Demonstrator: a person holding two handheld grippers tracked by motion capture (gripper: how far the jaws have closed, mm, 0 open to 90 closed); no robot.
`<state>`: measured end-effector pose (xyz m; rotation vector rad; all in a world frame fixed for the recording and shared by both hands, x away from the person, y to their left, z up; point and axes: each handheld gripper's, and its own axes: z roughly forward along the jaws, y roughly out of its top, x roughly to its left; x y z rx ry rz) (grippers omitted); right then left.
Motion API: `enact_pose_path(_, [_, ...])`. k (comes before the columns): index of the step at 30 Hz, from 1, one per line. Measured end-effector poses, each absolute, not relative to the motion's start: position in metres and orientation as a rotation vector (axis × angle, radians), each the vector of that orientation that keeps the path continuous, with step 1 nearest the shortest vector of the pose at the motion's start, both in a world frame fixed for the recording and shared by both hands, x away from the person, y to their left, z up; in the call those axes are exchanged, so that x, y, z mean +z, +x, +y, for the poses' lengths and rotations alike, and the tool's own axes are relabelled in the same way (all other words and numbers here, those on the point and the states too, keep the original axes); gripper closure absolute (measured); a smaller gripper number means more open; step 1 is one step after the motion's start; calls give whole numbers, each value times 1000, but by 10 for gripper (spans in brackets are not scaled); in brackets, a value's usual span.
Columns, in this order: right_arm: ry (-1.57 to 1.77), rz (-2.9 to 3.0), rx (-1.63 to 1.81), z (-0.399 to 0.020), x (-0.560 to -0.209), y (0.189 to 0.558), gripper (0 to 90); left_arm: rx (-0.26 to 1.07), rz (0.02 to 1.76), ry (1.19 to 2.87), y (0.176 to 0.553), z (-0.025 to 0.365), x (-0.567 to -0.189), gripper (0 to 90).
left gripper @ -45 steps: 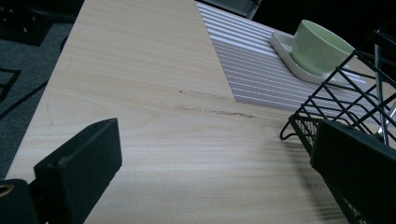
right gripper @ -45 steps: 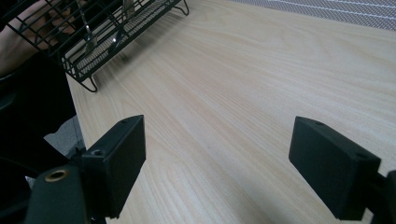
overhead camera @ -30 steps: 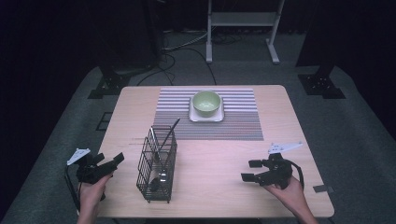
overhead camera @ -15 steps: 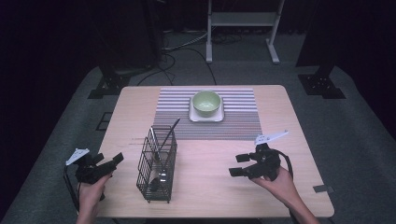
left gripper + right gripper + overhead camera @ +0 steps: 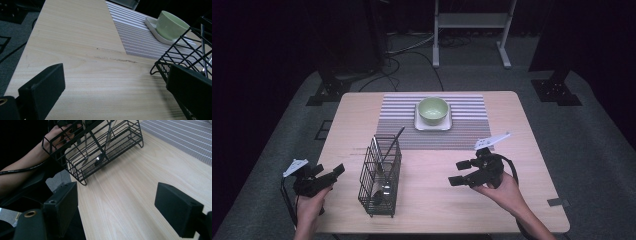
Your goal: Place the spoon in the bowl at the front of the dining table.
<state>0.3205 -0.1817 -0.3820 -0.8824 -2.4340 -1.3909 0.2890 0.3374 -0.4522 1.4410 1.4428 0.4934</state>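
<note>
- The tabletop [image 5: 522, 125] carries a black wire basket [image 5: 380, 176] at its near left, utensils standing inside it.
- The right gripper [image 5: 463, 172], held low over the wood with the forearm slanting in from the near edge, points left at the basket, well apart from it, jaws wide apart and empty.
- The left gripper [image 5: 334, 172] rests at the near left corner, just beside the basket, jaws spread, holding nothing.

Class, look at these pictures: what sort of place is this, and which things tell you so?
Probably a studio or lab set up for recording: dark surroundings, a metal stand behind the table, cables on grey carpet, and a staged striped mat with a green bowl.
</note>
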Motion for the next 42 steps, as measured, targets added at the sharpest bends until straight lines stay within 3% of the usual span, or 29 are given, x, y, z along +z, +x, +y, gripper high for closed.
enact_pose_path(42, [-743, -2480, -1281, -110, -342, 343, 180, 491, 1434, 1430, 288, 338, -450, 10])
